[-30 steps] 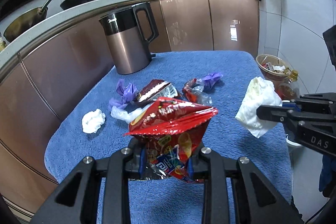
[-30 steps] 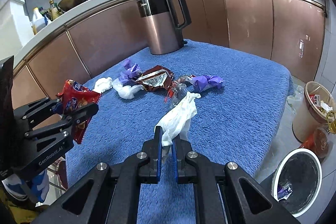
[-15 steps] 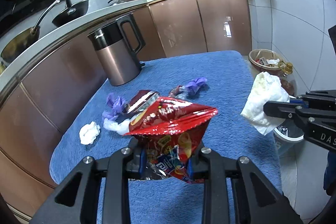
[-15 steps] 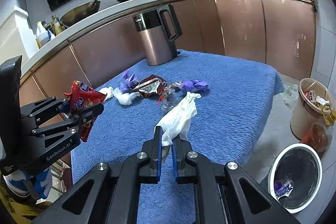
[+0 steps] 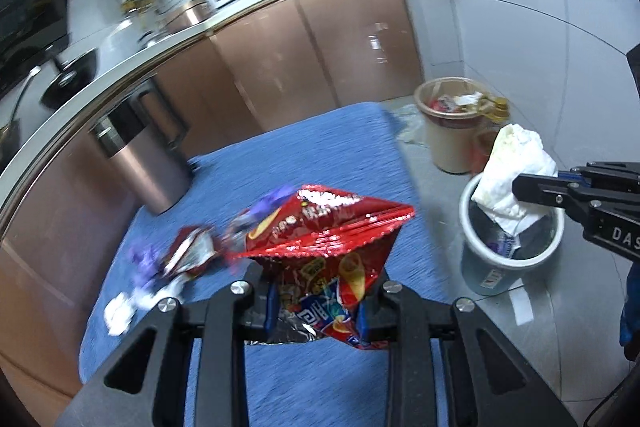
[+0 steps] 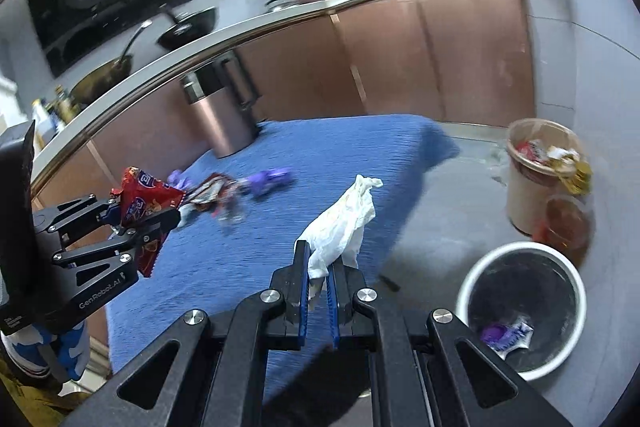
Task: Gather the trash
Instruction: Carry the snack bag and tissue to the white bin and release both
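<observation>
Left gripper: jaws part-closed, clamped on the red snack bag; bag stands up crumpled between the pads, above the blue cloth
Right gripper: jaws nearly together, pinching a white tissue; tissue rises forward from the pads
White bin: on the floor, ahead and right of the right gripper; purple wrapper inside; from the left wrist view the tissue hangs over its rim
Left-over trash: wrappers on the cloth, ahead and left of the right gripper; blurred
Kettle: far end of the cloth, beyond the wrappers
</observation>
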